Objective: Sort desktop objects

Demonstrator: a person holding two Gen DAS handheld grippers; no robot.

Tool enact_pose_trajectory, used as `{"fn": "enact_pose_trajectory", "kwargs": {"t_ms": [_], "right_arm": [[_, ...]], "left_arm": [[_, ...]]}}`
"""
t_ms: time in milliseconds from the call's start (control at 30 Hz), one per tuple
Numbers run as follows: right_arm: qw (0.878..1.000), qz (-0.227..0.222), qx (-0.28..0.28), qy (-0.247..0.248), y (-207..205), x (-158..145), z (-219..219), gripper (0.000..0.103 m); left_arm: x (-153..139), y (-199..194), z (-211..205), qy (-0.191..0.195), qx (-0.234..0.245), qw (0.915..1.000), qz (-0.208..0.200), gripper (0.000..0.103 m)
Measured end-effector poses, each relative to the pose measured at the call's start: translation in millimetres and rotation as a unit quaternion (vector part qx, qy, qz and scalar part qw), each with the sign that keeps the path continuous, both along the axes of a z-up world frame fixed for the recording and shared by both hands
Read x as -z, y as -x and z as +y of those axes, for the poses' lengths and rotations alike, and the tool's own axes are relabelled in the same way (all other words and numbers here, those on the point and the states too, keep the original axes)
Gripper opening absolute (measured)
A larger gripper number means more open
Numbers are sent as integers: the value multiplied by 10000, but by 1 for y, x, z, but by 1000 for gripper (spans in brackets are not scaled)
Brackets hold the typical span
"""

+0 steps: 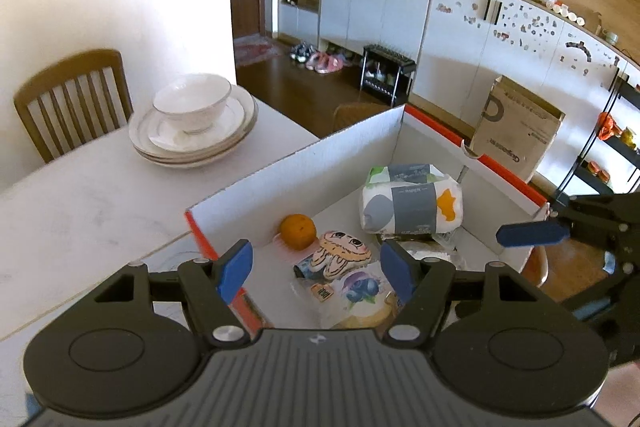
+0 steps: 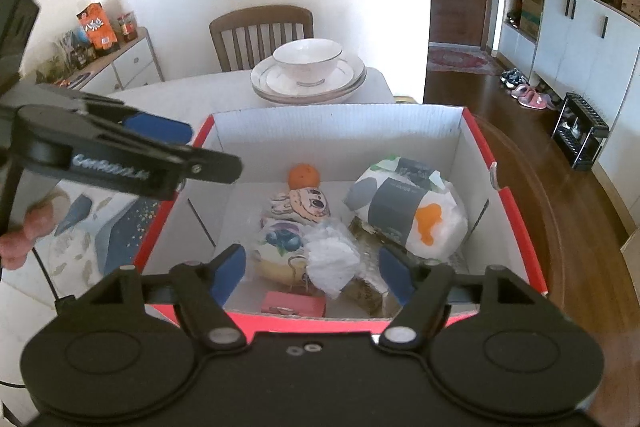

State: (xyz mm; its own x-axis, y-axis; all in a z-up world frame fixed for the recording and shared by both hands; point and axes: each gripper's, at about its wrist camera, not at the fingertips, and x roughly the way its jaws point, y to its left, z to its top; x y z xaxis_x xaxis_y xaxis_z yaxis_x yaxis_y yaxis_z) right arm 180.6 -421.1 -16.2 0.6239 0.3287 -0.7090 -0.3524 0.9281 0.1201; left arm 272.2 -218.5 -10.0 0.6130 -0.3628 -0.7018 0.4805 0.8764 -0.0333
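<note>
Cardboard box (image 2: pixel 340 131), red outside and white inside, on the pale bench (image 1: pixel 80 207). In the box: orange (image 2: pixel 304 175) at the far wall, cartoon pouch (image 2: pixel 298 205) just near of it, blueberry-print packet (image 2: pixel 280 241) nearer still, white crumpled tissue (image 2: pixel 330 261) touching it, tissue pack (image 2: pixel 412 213) on the right, small pink box (image 2: pixel 292 305) against the near wall.

Left tool (image 1: pixel 316 267) over the box's near edge, blue pads spread, nothing between them. Right tool (image 2: pixel 312 271) likewise spread and empty above the box.

Stacked plates with a bowl (image 1: pixel 192 103) at the bench's far end, well apart.
</note>
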Motion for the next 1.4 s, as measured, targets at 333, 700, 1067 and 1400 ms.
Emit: {"fn": "enact_pose_trajectory", "kwargs": {"t_ms": [333, 700, 1067, 1400], "right_arm": [[9991, -270, 228, -238, 19, -12, -4, 84], [9969, -540, 380, -417, 32, -19, -6, 95], [9928, -935, 546, -512, 56, -28, -3, 102], [9892, -1172, 717, -510, 83, -36, -1, 103]], "left_arm": [[-8, 31, 21, 179, 89, 9998, -74, 78], [-4, 46, 35, 263, 80, 9996, -98, 88], [-9, 69, 45, 372, 52, 9988, -324, 103], [-13, 91, 50, 395, 39, 9981, -467, 103]]}}
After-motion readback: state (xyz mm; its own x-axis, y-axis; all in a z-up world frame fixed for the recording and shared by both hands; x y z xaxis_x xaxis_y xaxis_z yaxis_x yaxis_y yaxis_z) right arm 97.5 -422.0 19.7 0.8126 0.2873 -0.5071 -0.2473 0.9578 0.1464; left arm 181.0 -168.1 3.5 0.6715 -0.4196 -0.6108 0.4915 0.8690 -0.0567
